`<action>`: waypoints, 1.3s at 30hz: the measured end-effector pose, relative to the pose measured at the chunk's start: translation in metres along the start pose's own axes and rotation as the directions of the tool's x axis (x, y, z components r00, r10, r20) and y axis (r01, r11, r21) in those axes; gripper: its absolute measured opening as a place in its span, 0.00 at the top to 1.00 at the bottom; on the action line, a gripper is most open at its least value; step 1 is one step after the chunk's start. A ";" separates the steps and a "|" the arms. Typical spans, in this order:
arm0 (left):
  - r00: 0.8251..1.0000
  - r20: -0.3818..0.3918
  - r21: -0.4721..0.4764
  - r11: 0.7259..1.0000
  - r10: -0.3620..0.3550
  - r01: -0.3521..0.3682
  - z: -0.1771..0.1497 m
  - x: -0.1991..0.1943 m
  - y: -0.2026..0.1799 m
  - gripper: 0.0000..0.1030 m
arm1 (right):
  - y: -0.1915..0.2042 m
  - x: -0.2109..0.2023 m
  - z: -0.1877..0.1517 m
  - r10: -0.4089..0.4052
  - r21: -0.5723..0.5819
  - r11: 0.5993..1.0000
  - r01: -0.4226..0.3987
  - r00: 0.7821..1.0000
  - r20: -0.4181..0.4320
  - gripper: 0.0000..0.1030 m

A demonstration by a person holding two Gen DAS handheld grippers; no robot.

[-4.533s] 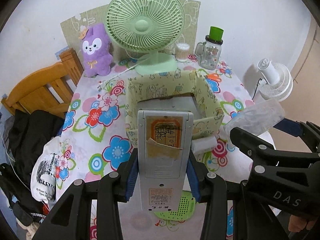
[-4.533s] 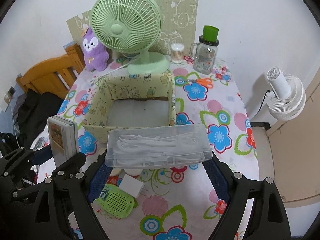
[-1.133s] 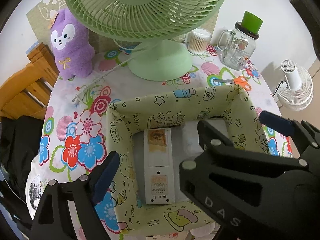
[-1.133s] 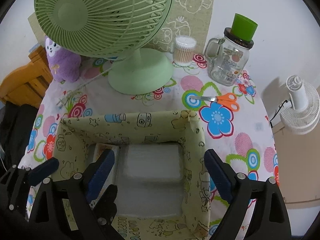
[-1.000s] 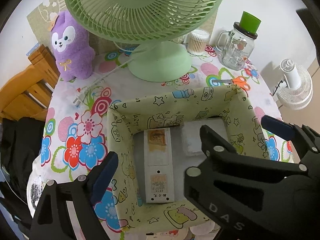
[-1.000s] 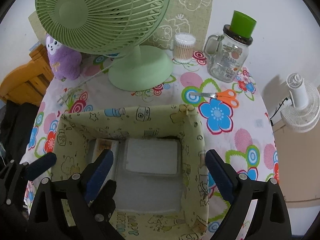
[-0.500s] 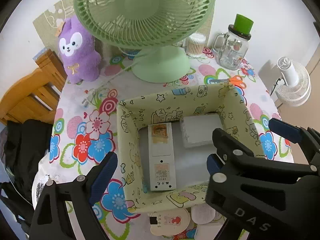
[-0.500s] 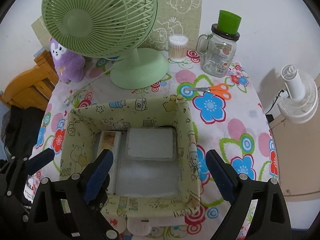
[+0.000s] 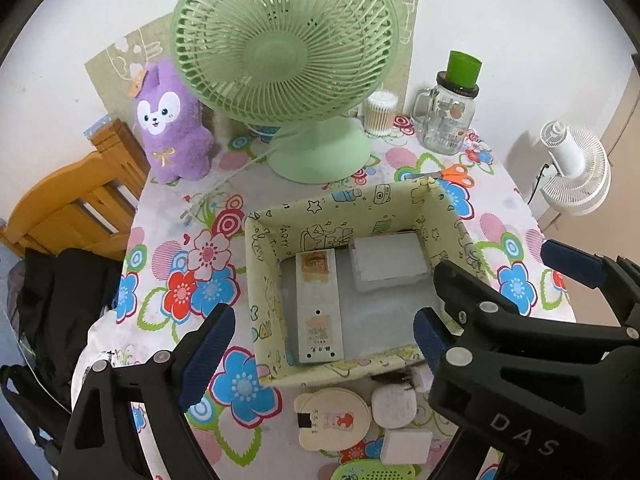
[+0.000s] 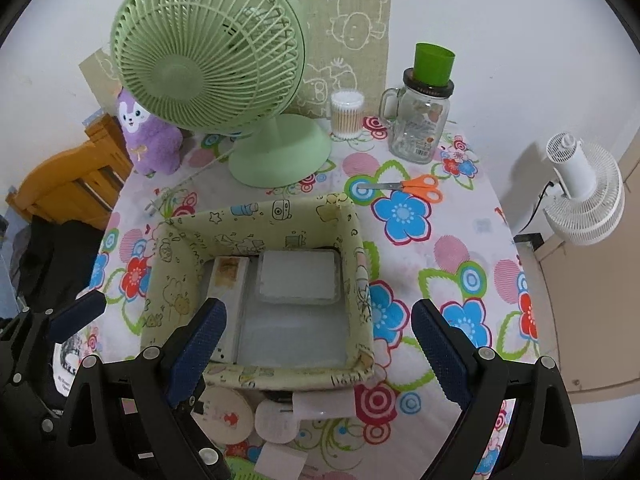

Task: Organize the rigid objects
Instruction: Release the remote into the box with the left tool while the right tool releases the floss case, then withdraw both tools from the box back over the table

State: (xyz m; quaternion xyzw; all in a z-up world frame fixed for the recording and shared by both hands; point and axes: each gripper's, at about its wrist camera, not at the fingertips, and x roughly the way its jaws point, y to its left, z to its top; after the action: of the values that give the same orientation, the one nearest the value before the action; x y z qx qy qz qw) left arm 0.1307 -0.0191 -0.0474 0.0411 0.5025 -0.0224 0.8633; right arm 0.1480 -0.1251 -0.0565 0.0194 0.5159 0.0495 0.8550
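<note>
A pale yellow-green fabric bin (image 9: 264, 280) (image 10: 360, 280) stands on the floral table. In it lie a grey remote-like device (image 9: 318, 304) (image 10: 228, 280) on the left and a clear plastic box (image 9: 388, 266) (image 10: 296, 276) at the back right. My left gripper (image 9: 316, 344) is open and empty above the bin's near edge. My right gripper (image 10: 316, 344) is open and empty, just right of the left one. Small items lie in front of the bin: a cream bear-shaped disc (image 9: 332, 416) (image 10: 228, 412), a white rounded square (image 9: 394, 406) (image 10: 276, 420), a white block (image 9: 406, 446) and a green perforated piece (image 9: 372, 472).
A green desk fan (image 9: 288, 80) (image 10: 208, 68), a purple plush (image 9: 172, 124), a cotton swab jar (image 10: 347, 114), a glass mug jar with green cup (image 10: 420, 120) and orange scissors (image 10: 416, 187) stand behind the bin. A wooden chair (image 9: 72, 204) is left, a white fan (image 10: 580, 196) right.
Both grippers let go of the device and the clear box inside the bin, then drew back and up. The small items in front of the bin have come into view.
</note>
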 end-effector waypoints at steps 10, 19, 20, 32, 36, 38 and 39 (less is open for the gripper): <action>0.999 0.036 -0.011 1.000 0.015 -0.015 -0.018 -0.030 -0.002 0.10 | -0.001 -0.032 -0.017 0.009 -0.017 1.000 -0.008 0.999 0.037 0.07; 0.998 0.065 -0.026 0.999 0.022 -0.020 -0.034 -0.053 -0.004 0.10 | -0.002 -0.057 -0.032 0.016 -0.039 0.999 -0.014 0.998 0.065 0.07; 0.998 0.066 -0.029 0.999 0.020 -0.018 -0.036 -0.055 -0.003 0.10 | -0.002 -0.060 -0.034 0.015 -0.043 0.999 -0.012 0.997 0.071 0.07; 0.995 0.095 -0.012 1.000 0.003 -0.002 -0.061 -0.082 -0.002 0.10 | -0.001 -0.092 -0.060 0.046 -0.057 0.998 -0.041 0.995 0.090 0.07; 0.995 0.101 -0.012 1.000 -0.004 0.005 -0.068 -0.088 -0.003 0.10 | 0.000 -0.102 -0.069 0.050 -0.069 0.997 -0.043 0.993 0.104 0.07; 0.994 0.104 -0.012 1.000 -0.011 0.012 -0.072 -0.092 -0.004 0.10 | 0.001 -0.107 -0.073 0.057 -0.073 0.996 -0.049 0.993 0.104 0.07; 0.994 0.105 -0.011 1.000 -0.013 0.014 -0.075 -0.093 -0.005 0.09 | 0.001 -0.108 -0.074 0.058 -0.076 0.996 -0.050 0.993 0.104 0.07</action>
State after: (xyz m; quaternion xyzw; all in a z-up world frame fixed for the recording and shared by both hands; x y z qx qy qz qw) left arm 0.0199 -0.0172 -0.0036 0.0315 0.4567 -0.0273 0.8886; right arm 0.0320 -0.1369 0.0042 0.0044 0.4670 0.0906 0.8796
